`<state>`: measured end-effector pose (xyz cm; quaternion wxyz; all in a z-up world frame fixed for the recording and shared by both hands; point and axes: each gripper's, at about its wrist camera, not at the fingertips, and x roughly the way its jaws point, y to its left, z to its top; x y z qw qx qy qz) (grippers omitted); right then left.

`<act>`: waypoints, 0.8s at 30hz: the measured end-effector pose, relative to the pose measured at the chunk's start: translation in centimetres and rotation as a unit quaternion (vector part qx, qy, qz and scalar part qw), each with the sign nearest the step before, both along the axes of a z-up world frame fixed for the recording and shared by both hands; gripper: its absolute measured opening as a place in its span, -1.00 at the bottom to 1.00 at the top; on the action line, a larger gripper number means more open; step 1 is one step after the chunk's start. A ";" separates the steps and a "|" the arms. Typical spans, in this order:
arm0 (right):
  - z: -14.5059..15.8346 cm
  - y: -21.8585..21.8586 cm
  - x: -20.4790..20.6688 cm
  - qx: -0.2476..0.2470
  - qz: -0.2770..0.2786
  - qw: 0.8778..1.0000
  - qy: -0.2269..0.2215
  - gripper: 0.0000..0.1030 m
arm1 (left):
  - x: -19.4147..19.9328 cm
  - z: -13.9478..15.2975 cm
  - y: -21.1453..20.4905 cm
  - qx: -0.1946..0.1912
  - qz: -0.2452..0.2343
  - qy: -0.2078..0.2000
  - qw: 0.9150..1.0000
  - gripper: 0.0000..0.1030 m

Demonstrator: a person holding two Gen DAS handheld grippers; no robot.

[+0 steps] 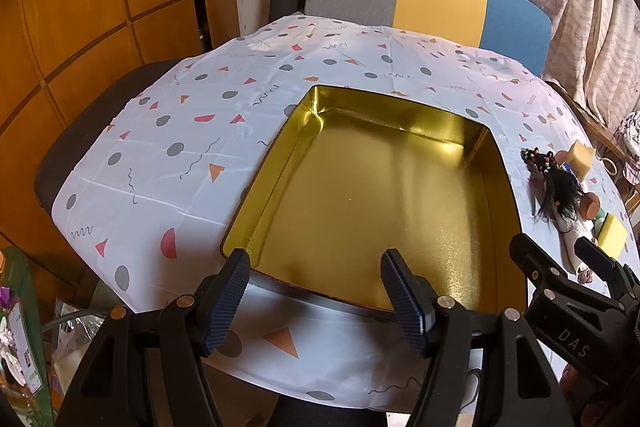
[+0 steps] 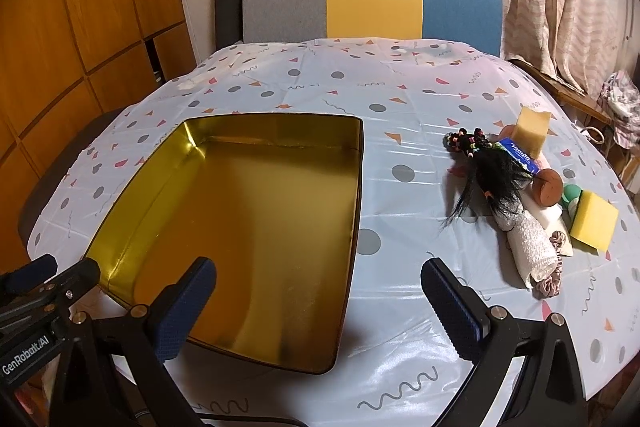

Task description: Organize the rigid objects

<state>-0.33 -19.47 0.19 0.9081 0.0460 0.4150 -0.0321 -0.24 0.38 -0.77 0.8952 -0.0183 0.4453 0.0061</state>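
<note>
Both sets of jaws spread wide, nothing held: left gripper (image 1: 316,291) over the tin's near rim, right gripper (image 2: 320,307) straddling its right wall. Gold tin (image 2: 256,227) sits left of centre on the worktop (image 2: 400,115). Sponges (image 2: 594,227), doll (image 2: 496,175), rolled towel (image 2: 532,251) piled near right edge.

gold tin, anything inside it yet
Nothing shows inside the gold tin: its bare shiny floor is visible in both views. The left gripper and right gripper hang open at its near edge, hiding small patches.
</note>
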 end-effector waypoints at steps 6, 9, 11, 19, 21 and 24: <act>0.1 0.0 0.0 -0.001 0.000 1.000 0.002 1.00 | -0.1 -0.1 -0.2 0.003 -0.004 0.001 1.000 0.34; 0.1 0.0 0.0 -0.001 0.002 1.000 0.003 1.00 | -0.1 -0.1 -0.2 0.005 -0.003 0.001 1.000 0.34; 0.1 0.1 -0.1 -0.001 0.001 1.000 0.002 1.00 | -0.1 -0.1 -0.2 0.005 -0.003 0.002 1.000 0.34; 0.1 -0.1 -0.2 0.000 0.000 1.000 0.000 1.00 | -0.2 0.0 -0.4 0.006 -0.005 0.003 1.000 0.34; 0.1 -0.1 -0.2 0.001 0.000 1.000 0.001 1.00 | -0.2 -0.1 -0.5 0.006 -0.005 0.003 1.000 0.34; 0.2 -0.1 -0.3 0.001 0.000 1.000 0.000 1.00 | -0.3 -0.1 -0.5 0.006 -0.006 0.003 1.000 0.34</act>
